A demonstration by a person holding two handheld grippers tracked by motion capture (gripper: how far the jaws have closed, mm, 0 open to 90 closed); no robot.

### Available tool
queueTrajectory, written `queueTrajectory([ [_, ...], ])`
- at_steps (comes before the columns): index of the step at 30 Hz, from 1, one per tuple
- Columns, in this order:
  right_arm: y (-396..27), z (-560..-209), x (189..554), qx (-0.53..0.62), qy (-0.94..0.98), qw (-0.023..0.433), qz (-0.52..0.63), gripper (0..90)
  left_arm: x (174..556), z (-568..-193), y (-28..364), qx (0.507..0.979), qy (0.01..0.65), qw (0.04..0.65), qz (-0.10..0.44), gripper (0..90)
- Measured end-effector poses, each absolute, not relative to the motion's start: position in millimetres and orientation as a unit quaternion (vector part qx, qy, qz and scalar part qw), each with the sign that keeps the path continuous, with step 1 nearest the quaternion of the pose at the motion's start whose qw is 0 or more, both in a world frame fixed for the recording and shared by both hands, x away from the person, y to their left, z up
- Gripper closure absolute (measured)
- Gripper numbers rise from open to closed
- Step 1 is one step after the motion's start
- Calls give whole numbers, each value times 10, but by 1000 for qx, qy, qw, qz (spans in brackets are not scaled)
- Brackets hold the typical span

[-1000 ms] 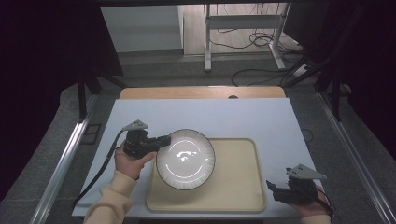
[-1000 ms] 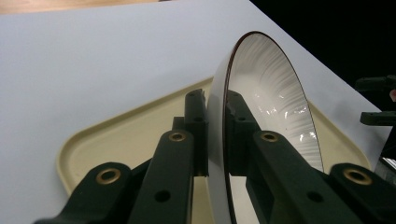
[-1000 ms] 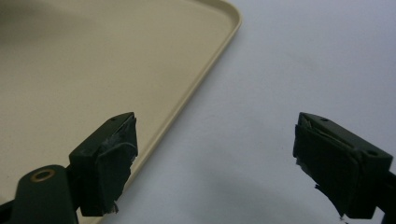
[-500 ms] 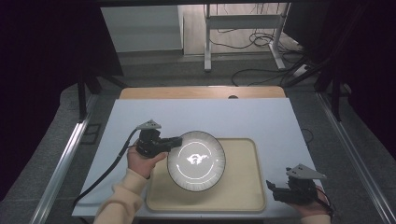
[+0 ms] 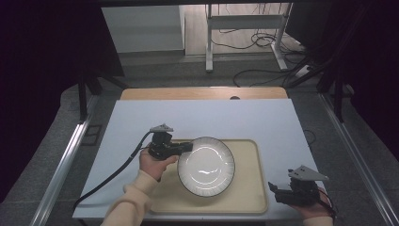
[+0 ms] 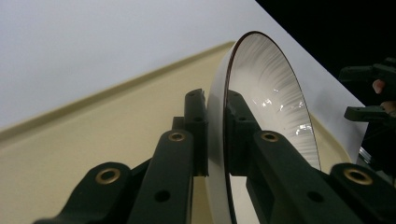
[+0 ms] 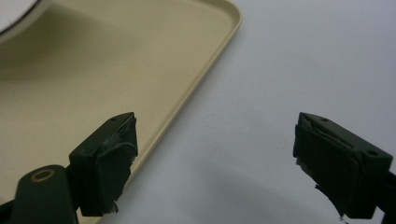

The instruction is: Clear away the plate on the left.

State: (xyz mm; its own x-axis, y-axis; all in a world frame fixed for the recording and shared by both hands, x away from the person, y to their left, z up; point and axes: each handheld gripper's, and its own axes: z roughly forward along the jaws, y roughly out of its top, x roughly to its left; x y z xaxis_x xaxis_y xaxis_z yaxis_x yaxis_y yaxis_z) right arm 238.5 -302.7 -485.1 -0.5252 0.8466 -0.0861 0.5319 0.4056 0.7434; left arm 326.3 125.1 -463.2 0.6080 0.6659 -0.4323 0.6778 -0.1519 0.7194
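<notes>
A white ribbed plate with a dark rim hangs over the cream tray. My left gripper is shut on the plate's left rim. In the left gripper view the rim is pinched between the two black pads, and the plate stands on edge in that picture. My right gripper rests near the tray's front right corner, held by a hand. Its jaws stand wide apart, and its gripper has only the tray's edge and white table between the pads.
The tray lies on a white tabletop with a wooden strip at the far edge. A black cable trails from the left gripper off the table's front left. Metal rails flank the table on both sides.
The left gripper has carried the plate to the right and lower, so it now sits over the middle of the tray. The right gripper has stayed where it was.
</notes>
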Motion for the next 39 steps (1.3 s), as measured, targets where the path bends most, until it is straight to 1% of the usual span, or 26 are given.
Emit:
queueTrajectory([
  [11, -3035, -4861, 2387, 430, 806, 231, 336, 140, 3396, -4887, 1141, 765, 455, 455, -28, 828],
  [15, -3040, -4863, 2386, 431, 805, 231, 335, 140, 3448, -4941, 1137, 763, 455, 458, -40, 832],
  [20, -3046, -4871, 2386, 432, 806, 231, 333, 140, 3521, -5039, 1143, 772, 458, 439, -36, 847],
  [29, -3050, -4881, 2383, 434, 807, 230, 328, 140, 3584, -5121, 1161, 780, 457, 424, -43, 842],
  [31, -3053, -4882, 2381, 435, 806, 230, 328, 140, 3585, -5136, 1152, 781, 458, 423, -40, 837],
  [35, -3054, -4883, 2378, 434, 807, 231, 328, 140, 3590, -5199, 1134, 797, 454, 398, -26, 809],
  [39, -3057, -4884, 2379, 433, 807, 231, 328, 140, 3599, -5229, 1121, 798, 456, 394, -23, 798],
])
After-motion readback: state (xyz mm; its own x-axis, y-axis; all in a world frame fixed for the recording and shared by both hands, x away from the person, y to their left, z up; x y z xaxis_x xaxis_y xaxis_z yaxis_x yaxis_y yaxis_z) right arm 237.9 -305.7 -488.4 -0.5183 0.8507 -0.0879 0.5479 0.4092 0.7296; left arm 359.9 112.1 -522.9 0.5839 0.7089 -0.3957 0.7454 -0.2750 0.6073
